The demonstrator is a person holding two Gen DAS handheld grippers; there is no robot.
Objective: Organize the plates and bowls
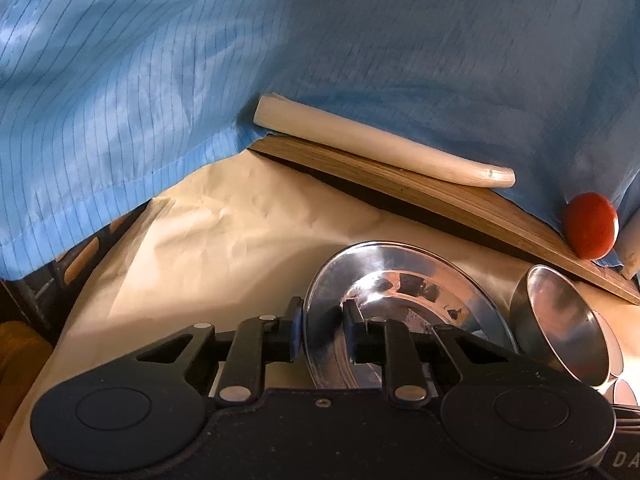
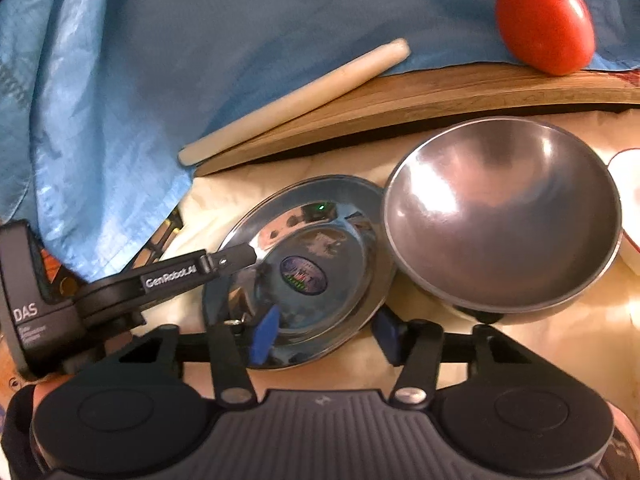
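On the cream paper covering (image 2: pixel 520 364), just in front of the wooden board (image 2: pixel 400 100), a shiny steel plate (image 2: pixel 304 264) lies beside a steel bowl (image 2: pixel 500 216); the bowl's rim overlaps the plate's right edge.

I have the left gripper (image 1: pixel 322 330) pinched on the plate's left rim, one pad under the lip and one on the inner face. From the right wrist view its finger (image 2: pixel 236 257) reaches across that rim. I judge this grip is meant to steady or lift the plate at its edge, since a flat plate offers no other purchase.

My right gripper (image 2: pixel 324 336) stands partly spread, straddling the plate's near rim: the left blue pad sits on the plate and the right pad sits just outside the edge. I cannot tell whether either pad presses.

Edges and clearance:
- The board, carrying a pale rolling pin (image 2: pixel 296 100) and a red tomato (image 2: pixel 544 24), blocks travel away from me.
- Blue striped cloth (image 1: pixel 200 80) hangs over the left and rear.
- A white dish (image 2: pixel 630 208) sits close to the bowl's right.
- Open paper remains toward me; upward appears the freest exit.
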